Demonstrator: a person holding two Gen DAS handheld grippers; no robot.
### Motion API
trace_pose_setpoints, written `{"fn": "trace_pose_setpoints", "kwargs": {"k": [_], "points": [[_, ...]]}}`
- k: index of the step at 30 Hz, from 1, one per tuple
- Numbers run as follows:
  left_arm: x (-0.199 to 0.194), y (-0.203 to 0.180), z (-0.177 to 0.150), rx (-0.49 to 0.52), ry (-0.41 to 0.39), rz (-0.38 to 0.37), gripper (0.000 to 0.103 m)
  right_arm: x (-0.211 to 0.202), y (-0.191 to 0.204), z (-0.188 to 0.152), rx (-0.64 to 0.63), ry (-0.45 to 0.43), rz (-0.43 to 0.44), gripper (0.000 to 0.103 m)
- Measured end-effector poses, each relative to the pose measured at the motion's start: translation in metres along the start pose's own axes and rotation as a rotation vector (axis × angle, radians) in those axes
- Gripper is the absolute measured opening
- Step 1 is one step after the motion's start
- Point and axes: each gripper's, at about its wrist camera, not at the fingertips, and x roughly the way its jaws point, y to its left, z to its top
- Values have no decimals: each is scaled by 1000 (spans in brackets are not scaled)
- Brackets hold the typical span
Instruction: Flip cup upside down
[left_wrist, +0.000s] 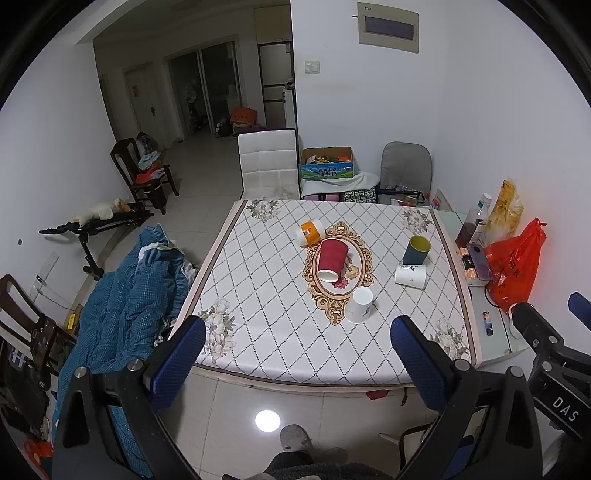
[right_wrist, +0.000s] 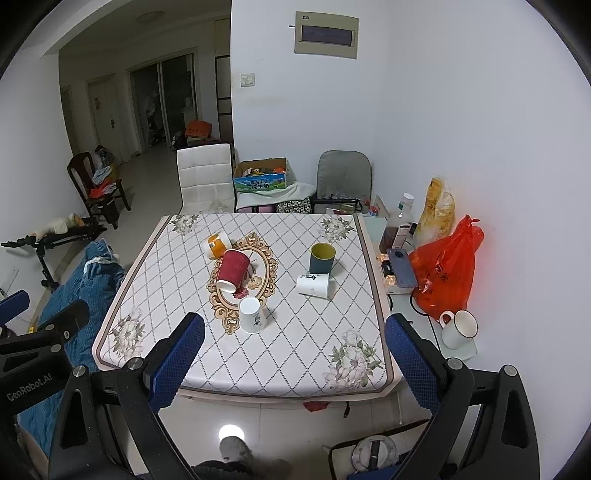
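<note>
Several cups sit on the table (left_wrist: 258, 325). A dark blue cup with a yellow inside (left_wrist: 416, 250) (right_wrist: 322, 257) stands upright at the right. A white paper cup (left_wrist: 410, 275) (right_wrist: 313, 285) lies on its side in front of it. A red paper cup (left_wrist: 332, 260) (right_wrist: 231, 270) and an orange cup (left_wrist: 310, 232) (right_wrist: 217, 245) lie on their sides near the middle. A white cup (left_wrist: 359, 305) (right_wrist: 252, 315) stands upside down nearest me. My left gripper (left_wrist: 299, 354) and right gripper (right_wrist: 295, 350) are both open, empty and held back above the table's near edge.
A red plastic bag (left_wrist: 515, 266) (right_wrist: 447, 273), bottles (right_wrist: 397, 221), a phone (right_wrist: 402, 267) and a white mug (right_wrist: 458, 328) crowd a side shelf on the right. Chairs (left_wrist: 267, 166) and a box (left_wrist: 327, 162) stand behind the table. A blue quilt (left_wrist: 122, 295) lies at the left.
</note>
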Motion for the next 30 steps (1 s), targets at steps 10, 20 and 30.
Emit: {"fn": "trace_pose_setpoints", "kwargs": {"k": [10,20,30], "points": [[1,2,0,-2,0,2,102,0,2,-1,-4,0,1,100],[1,1,0,-2,-2,5,102,2,2,0,-5,1,-1,100],[1,2,-1,-3,-3,6,102,1,4,-1,6,0,6,100]]}}
